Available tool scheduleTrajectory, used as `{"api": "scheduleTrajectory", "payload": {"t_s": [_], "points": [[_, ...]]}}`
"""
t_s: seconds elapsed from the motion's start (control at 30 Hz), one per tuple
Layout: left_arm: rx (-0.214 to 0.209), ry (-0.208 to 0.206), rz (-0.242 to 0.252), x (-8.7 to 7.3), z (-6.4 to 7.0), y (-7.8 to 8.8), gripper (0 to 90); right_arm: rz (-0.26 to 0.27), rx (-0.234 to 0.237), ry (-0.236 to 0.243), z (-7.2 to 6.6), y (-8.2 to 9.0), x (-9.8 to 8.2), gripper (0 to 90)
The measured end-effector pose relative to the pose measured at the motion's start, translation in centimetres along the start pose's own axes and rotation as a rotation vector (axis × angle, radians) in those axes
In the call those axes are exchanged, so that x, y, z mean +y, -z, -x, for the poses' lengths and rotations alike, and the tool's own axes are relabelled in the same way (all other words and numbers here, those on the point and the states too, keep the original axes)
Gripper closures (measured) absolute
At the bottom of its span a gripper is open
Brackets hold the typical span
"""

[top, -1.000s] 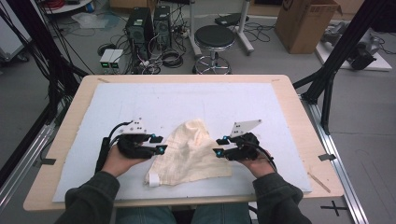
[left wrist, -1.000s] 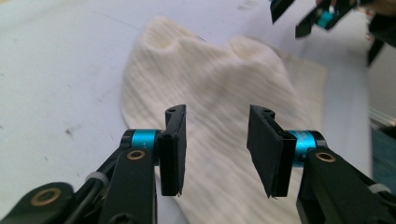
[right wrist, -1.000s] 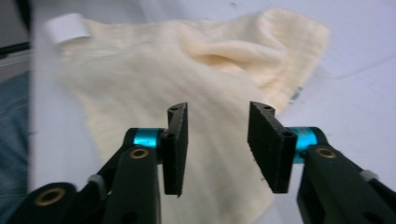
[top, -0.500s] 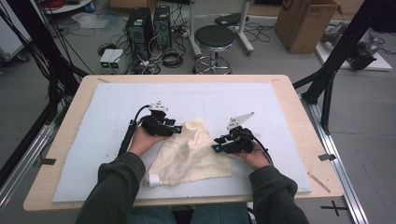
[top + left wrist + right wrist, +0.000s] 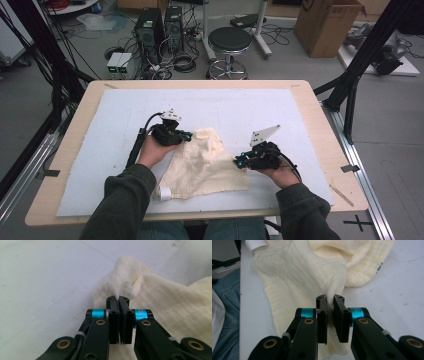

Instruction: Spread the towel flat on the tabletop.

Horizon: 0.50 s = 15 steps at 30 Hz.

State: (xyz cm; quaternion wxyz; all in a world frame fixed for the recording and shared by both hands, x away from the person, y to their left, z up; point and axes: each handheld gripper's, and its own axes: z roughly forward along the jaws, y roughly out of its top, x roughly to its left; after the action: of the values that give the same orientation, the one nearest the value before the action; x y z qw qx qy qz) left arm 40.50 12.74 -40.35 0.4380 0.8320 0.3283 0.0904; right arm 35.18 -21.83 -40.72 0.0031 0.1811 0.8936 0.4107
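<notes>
A cream cloth (image 5: 200,160) lies rumpled on the white mat (image 5: 250,107), with a small white tag (image 5: 164,193) at its near left corner. My left gripper (image 5: 189,135) is at the cloth's far left corner. Its jaws have just been closing and now stand together, pinching a raised fold of the cloth (image 5: 125,287) at the left gripper's (image 5: 119,299) tips. My right gripper (image 5: 239,162) is at the cloth's right edge. Its jaws have just been closing too. In the right gripper view a fold of the cloth (image 5: 307,272) runs through the narrow slit of my right gripper (image 5: 330,298).
The mat covers most of the wooden table (image 5: 310,100). Bare mat lies beyond the cloth and to both sides. Past the far edge, on the floor, stand a stool (image 5: 229,40), computer towers (image 5: 160,25) and a cardboard box (image 5: 327,22). Black frame posts (image 5: 360,55) rise at the right.
My left hand has moved away from me to the cloth's far left corner. The right hand shifted slightly along the right edge. Both pairs of jaws have closed onto the cloth.
</notes>
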Motion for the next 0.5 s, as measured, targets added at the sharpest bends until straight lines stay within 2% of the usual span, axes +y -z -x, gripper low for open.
{"api": "scheduleTrajectory", "payload": {"t_s": [0.13,0.2,0.27,0.37,0.43,0.5], "points": [[0.030,-0.006,0.018,0.0,0.3,2.9,87.2,0.015,-0.030,0.029,-1.0,1.9,0.5,82.7],[0.039,-0.007,0.027,-0.5,0.5,4.2,87.2,0.030,-0.036,0.037,-1.9,2.8,0.7,83.0],[0.043,-0.004,0.012,-1.3,0.7,5.3,87.1,0.039,-0.032,0.055,-3.0,3.2,0.8,83.1],[0.034,0.011,-0.009,-2.9,1.0,6.4,87.1,0.021,-0.018,0.081,-4.6,3.0,0.6,83.2],[0.029,0.003,-0.034,-3.9,1.3,6.9,87.0,0.001,-0.001,0.091,-5.5,2.4,0.2,83.3],[0.019,0.000,-0.051,-4.9,1.5,7.3,86.9,-0.019,0.034,0.081,-6.3,1.5,-0.3,83.2]]}}
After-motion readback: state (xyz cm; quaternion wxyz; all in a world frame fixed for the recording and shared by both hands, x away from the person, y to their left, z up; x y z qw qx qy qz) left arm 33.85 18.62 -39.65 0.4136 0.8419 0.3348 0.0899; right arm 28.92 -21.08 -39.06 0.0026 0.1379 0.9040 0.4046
